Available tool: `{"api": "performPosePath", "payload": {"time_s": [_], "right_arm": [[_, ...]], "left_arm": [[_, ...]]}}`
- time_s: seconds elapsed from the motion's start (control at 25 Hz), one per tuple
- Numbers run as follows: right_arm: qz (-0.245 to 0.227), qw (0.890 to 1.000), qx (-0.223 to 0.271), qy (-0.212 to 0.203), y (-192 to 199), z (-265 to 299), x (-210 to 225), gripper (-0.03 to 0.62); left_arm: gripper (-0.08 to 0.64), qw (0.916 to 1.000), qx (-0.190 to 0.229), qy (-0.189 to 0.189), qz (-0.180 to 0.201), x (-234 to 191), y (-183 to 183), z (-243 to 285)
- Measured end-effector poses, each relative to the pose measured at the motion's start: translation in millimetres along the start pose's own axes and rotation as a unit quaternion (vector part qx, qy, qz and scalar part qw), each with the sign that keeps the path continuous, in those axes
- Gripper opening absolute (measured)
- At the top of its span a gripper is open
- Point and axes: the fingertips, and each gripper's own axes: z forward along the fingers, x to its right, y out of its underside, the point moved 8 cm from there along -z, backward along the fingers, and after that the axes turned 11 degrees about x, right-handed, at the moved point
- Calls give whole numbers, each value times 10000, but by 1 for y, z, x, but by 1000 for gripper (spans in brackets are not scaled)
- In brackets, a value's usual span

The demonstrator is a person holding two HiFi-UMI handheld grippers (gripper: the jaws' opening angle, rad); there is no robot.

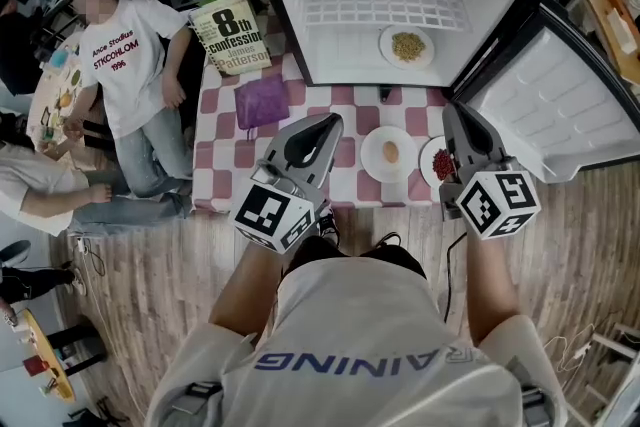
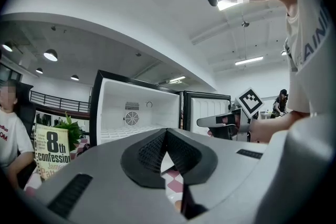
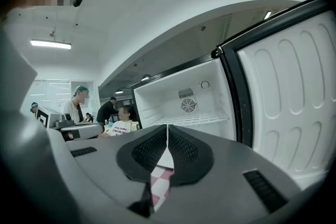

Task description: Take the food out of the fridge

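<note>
**A:** Two grippers, and neither holds anything?

**B:** Neither. The left gripper [image 2: 166,131] has its jaws shut tip to tip with nothing between them. The right gripper [image 3: 167,126] is the same, its jaws closed on nothing.

**A:** Where is the food?

**B:** A round white plate of yellow-green grains [image 1: 407,46] sits on the white wire shelf [image 1: 340,10] inside the open black-framed fridge [image 1: 290,10]. It is ahead of both pairs of jaws and well apart from them.

**A:** And closer in?

**B:** On the pink-and-white checked desk [image 1: 225,160], a round white plate with a tan lump [image 1: 390,153] lies between the two grippers, below their jaws. A white plate of red pieces [image 1: 438,162] lies just beside the right jaws, partly hidden by that gripper.

**A:** Anything left of the left jaws?

**B:** A purple pouch [image 1: 262,101], near them on the desk. Beyond it stands a book with "8th confession" on its cover [image 1: 232,35].
</note>
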Motion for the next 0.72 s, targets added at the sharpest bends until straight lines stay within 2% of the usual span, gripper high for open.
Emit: {"api": "performPosePath", "payload": {"time_s": [0.2,0.72], "right_arm": [[105,9999,13,17,0,-1,-1,28],[290,9994,-148,98,10,3,2,28]], "left_arm": [[6,10000,33,53,55,1,-2,0],[6,9999,60,-31,-99,-5,2,-3]]}}
